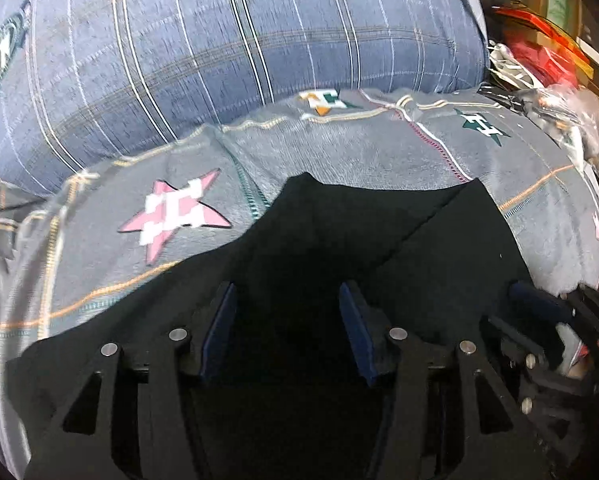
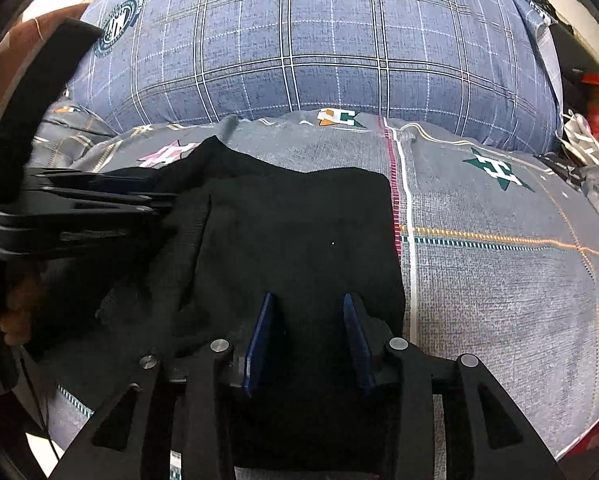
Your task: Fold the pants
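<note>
Black pants [image 2: 299, 232] lie folded on the grey star-print bedspread [image 2: 499, 288], just below the blue plaid pillow [image 2: 319, 48]. Left hand-held gripper [image 1: 287, 320] and right hand-held gripper [image 2: 305, 336] both hover over the pants, jaws apart, gripping nothing.

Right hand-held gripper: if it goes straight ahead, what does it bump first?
Most likely the black pants, lying right under and ahead of the right hand-held gripper. Its jaws are open, gripping nothing.
</note>
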A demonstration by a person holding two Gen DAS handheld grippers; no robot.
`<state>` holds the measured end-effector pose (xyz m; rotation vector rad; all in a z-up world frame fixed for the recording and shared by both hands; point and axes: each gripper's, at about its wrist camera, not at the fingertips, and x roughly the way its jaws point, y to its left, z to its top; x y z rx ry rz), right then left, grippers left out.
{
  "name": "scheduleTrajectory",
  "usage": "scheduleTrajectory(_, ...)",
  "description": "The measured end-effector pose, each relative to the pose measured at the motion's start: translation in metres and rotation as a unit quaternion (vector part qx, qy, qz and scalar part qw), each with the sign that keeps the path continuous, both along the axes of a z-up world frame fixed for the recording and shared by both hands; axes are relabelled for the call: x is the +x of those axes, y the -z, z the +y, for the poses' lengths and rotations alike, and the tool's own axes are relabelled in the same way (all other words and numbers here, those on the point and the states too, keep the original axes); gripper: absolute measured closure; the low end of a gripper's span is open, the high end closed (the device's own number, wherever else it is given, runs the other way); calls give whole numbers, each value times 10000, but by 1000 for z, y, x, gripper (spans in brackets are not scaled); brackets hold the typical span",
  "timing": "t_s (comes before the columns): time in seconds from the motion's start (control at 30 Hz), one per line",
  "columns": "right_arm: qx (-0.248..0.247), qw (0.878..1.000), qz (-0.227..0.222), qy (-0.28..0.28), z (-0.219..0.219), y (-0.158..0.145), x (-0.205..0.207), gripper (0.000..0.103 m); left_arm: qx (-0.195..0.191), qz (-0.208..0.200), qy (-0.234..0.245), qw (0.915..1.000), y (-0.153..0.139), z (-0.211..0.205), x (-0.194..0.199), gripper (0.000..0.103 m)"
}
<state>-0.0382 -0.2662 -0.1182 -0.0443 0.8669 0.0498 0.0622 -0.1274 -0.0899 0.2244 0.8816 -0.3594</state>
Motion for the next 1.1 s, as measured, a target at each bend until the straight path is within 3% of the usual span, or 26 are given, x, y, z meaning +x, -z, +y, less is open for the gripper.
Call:
scheduleTrajectory(0.23,-378,9992,22,117,11,0,0,61,-217,-328,-140,9991,-21,31,-30,51)
scheduleTrajectory(0.37,-847,9960,-74,283,19,1,0,47,-223,-561,-163,9980,-30,47,-48,51)
scheduleTrajectory(0.5,-1082,9931,-125,423,23,-1,1,47,-231,-749,-211,9967,-35,62,-68,51)
scheduleTrajectory(0.63,-1673,9840,-539,296,46,-13,-9,47,-151,-880,-319,9955,-36,77,-83,44)
scheduleTrajectory(0.77,-1557,9831,-944,209,67,-35,-16,46,-53,-1090,-595,9922,-41,99,-98,41)
scheduleTrajectory(1.1,-1357,9838,-1067,-494,143,-46,-10,46,52,-1296,-1231,9839,-37,156,-115,40)
